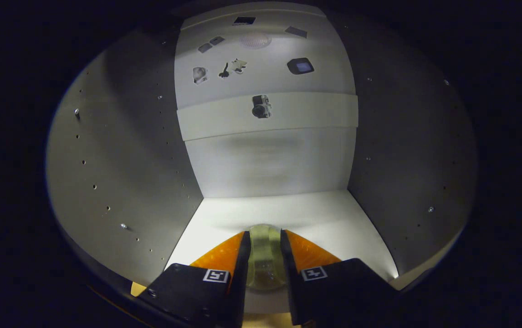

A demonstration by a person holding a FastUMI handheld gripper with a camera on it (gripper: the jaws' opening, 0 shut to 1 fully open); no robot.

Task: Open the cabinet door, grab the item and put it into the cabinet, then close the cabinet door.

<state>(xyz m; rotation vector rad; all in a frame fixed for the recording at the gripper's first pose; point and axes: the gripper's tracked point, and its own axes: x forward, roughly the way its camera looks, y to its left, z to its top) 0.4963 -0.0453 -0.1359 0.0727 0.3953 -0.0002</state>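
Note:
I am looking into the open white cabinet (270, 159). My gripper (264, 239) reaches inside it, over the cabinet floor (334, 218). Both fingers press on a pale, translucent roll-shaped item (264, 255) held between them. The item's far end sticks out slightly past the fingertips and sits low, close to the floor; I cannot tell whether it touches. The back wall stands well beyond the fingers.
The left side wall (120, 150) and right side wall (406, 155) carry rows of small shelf-pin holes. A horizontal rail (315, 114) crosses the back wall. Several stickers, one a small camera picture (261, 106), dot the rail and the panel above.

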